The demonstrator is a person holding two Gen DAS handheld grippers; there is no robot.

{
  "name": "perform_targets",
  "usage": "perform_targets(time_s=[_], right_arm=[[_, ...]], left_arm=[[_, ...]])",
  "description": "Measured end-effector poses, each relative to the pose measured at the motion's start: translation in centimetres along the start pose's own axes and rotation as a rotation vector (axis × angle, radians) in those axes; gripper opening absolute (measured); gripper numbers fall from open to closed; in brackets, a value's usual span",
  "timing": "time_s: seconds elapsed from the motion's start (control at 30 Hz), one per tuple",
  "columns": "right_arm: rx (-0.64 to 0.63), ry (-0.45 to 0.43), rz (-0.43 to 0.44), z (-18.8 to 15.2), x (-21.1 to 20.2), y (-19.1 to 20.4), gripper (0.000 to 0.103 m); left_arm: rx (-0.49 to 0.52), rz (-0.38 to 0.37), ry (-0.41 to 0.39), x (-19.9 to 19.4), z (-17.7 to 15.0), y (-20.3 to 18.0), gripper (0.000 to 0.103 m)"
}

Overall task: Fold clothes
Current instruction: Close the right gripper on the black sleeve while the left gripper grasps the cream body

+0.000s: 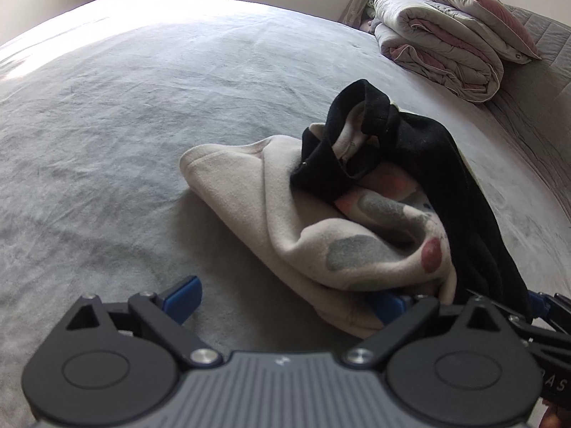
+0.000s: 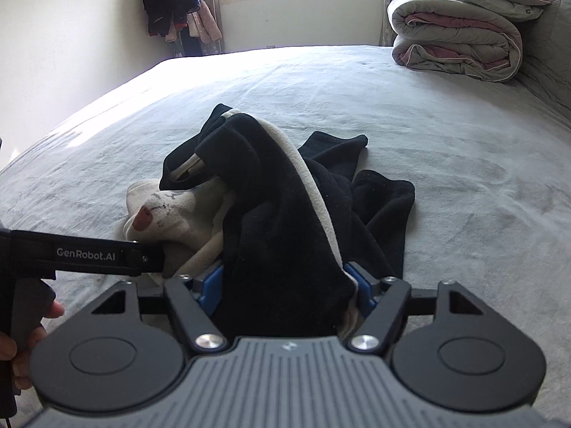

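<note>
Garment [image 2: 285,214] crumpled mid-bed [image 1: 107,142], no fold made yet. My right gripper [image 2: 287,285] fingers pinching its black near edge; left gripper [image 1: 285,299] fingers spread at its cream corner. All folding remains.

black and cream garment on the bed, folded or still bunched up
Bunched up: the garment lies in a crumpled heap on the bed, with loose black folds.

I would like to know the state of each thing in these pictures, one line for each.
black-and-cream garment: crumpled, unfolded on the bed
left gripper: open, cream edge between its fingers
right gripper: closed on the black fabric
duvet: folded, pillow on top
bed cover: spread flat
</note>
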State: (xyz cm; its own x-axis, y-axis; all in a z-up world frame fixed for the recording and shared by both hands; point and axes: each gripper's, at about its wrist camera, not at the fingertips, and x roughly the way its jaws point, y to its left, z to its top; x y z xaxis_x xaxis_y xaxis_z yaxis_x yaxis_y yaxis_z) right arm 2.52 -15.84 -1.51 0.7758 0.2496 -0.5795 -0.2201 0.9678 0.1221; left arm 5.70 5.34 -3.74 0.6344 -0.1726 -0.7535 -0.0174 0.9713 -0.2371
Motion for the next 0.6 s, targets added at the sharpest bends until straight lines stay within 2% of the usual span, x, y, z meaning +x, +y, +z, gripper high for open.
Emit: perform_targets(time_s=[0.03,0.1,0.13,0.3,0.4,0.6], right_arm=[[-0.016,-0.006,-0.014,0.0,-0.2,0.1,0.054],[-0.035,-0.013,-0.029,0.0,-0.7,0.4,0.031],[-0.041,-0.014,-0.034,0.1,-0.9,0.4,0.027],[-0.045,-0.026,-0.064,0.1,-1.9,-0.3,0.023],[-0.03,-0.037,-0.073,0.3,-2.8,-0.7,0.022],[0.002,-0.054,-0.092,0.3,-4.7,-2.4,0.021]], left_arm=[[-0.004,-0.001,-0.005,-0.3,0.1,0.0,0.096],[0.004,0.002,-0.02,-0.8,0.2,0.0,0.095],[0.009,0.004,-0.028,-1.0,0.3,-0.1,0.095],[0.009,-0.01,-0.054,-2.0,0.3,0.1,0.094],[0.008,-0.026,-0.075,-2.7,0.4,0.3,0.09],[0.022,-0.042,-0.113,-4.0,0.4,0.3,0.089]])
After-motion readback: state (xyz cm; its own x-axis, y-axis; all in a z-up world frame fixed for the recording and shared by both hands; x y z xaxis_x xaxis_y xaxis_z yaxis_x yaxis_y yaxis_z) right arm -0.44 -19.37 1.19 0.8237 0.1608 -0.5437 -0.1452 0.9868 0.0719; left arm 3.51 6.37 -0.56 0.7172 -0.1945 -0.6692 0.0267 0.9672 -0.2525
